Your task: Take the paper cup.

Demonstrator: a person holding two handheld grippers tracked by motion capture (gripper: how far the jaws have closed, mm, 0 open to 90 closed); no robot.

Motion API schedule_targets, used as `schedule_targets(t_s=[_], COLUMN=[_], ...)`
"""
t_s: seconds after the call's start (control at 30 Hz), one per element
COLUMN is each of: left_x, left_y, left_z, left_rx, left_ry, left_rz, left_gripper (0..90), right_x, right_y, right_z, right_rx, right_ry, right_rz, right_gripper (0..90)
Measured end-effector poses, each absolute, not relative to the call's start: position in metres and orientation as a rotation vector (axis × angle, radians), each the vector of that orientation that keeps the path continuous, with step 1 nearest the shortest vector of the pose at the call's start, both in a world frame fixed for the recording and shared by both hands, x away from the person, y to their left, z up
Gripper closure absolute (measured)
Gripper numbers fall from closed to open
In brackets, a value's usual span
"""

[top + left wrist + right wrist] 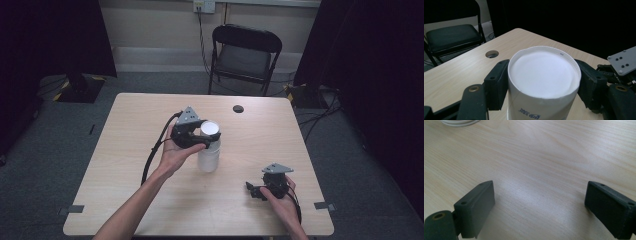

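A white paper cup (209, 148) stands bottom-up on the light wood table (135, 130), its flat base on top. My left gripper (204, 136) is shut on the cup near its top; in the left gripper view both black jaws press the sides of the cup (543, 82). My right gripper (256, 191) rests low near the table's front right, open, with bare table between its jaws (539, 200). The curved white edge of the cup (459, 122) shows at the top left of the right gripper view.
A round cable hole (238, 108) is in the table near its far edge. A black folding chair (243, 57) stands behind the table. Dark curtains hang at both sides. Cables trail on the grey floor at the right.
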State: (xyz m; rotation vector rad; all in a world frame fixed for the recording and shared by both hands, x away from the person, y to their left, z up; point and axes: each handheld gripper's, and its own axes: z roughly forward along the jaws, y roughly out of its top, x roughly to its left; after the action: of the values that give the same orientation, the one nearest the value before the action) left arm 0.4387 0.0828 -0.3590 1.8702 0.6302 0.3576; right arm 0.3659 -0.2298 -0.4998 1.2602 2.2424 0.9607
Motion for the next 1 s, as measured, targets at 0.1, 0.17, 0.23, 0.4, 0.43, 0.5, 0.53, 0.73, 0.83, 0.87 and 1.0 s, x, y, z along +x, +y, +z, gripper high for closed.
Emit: schedule_targets(t_s=[0.1, 0.17, 0.23, 0.4, 0.43, 0.5, 0.53, 0.73, 0.83, 0.87, 1.0], left_x=[0.439, 0.439, 0.439, 0.438, 0.438, 0.437, 0.436, 0.433, 0.432, 0.432, 0.429], left_y=[0.084, 0.085, 0.086, 0.088, 0.089, 0.089, 0.089, 0.091, 0.092, 0.092, 0.093], left_z=[-0.356, -0.353, -0.350, -0.343, -0.342, -0.341, -0.340, -0.332, -0.327, -0.326, -0.319], left_rx=[1.859, 1.858, 1.850, 1.831, 1.823, 1.828, 1.823, 1.810, 1.818, 1.818, 1.796], left_ry=[0.629, 0.624, 0.621, 0.620, 0.621, 0.629, 0.636, 0.628, 0.621, 0.617, 0.613], left_rz=[0.346, 0.343, 0.346, 0.338, 0.338, 0.348, 0.367, 0.371, 0.382, 0.383, 0.378], left_gripper=[34.1, 34.3, 34.4, 34.6, 34.6, 34.6, 34.6, 34.7, 34.8, 34.8, 35.0], right_x=[0.366, 0.366, 0.366, 0.366, 0.366, 0.366, 0.366, 0.366, 0.366, 0.366, 0.366], right_y=[-0.230, -0.230, -0.230, -0.230, -0.230, -0.230, -0.230, -0.230, -0.230, -0.230, -0.230], right_z=[-0.500, -0.500, -0.500, -0.500, -0.500, -0.500, -0.500, -0.500, -0.500, -0.500, -0.500], right_rx=[1.260, 1.260, 1.260, 1.261, 1.260, 1.261, 1.260, 1.260, 1.261, 1.260, 1.260], right_ry=[2.242, 2.243, 2.242, 2.242, 2.242, 2.242, 2.242, 2.242, 2.242, 2.242, 2.242], right_rz=[0.961, 0.960, 0.961, 0.960, 0.961, 0.960, 0.961, 0.961, 0.960, 0.961, 0.961], right_gripper=[8.8, 8.8, 8.8, 8.8, 8.8, 8.8, 8.8, 8.8, 8.8, 8.8, 8.8])
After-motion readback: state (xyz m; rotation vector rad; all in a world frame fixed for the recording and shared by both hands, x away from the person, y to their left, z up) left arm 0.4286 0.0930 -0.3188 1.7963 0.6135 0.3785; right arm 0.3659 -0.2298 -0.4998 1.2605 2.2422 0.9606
